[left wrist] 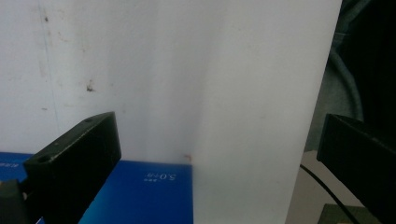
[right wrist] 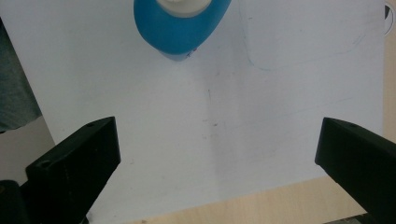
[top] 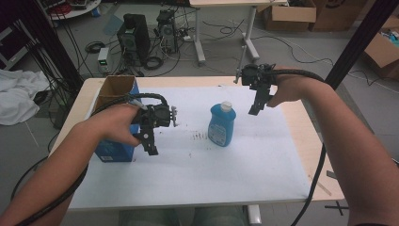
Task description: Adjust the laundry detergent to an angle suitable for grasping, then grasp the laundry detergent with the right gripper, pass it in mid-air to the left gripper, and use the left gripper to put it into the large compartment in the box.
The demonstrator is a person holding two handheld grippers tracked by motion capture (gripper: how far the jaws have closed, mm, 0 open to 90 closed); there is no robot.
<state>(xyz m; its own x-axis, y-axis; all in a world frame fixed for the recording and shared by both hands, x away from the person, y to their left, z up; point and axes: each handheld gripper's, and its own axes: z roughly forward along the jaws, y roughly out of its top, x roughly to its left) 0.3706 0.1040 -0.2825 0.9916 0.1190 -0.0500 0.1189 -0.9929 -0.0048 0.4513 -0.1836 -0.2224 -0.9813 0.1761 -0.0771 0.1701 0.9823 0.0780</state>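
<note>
A blue bottle (top: 221,125) with a white cap stands upright near the middle of the white sheet (top: 197,174). A blue cardboard box (top: 115,117), open at the top, stands at the sheet's left edge. My left gripper (top: 149,141) hangs just right of the box, pointing down, open and empty. In the left gripper view the box's blue side (left wrist: 140,191) lies below the wide-apart jaws. My right gripper (top: 256,106) hovers above the sheet to the right of the bottle, open and empty. The bottle (right wrist: 180,25) appears from above at the top of the right gripper view.
The wooden table (top: 310,141) carries the white sheet, which has dark smudges (top: 197,137) left of the bottle. Beyond the far edge, computer towers (top: 134,37), cables and cardboard boxes (top: 287,16) sit on the floor. A black post (top: 357,42) rises at the right.
</note>
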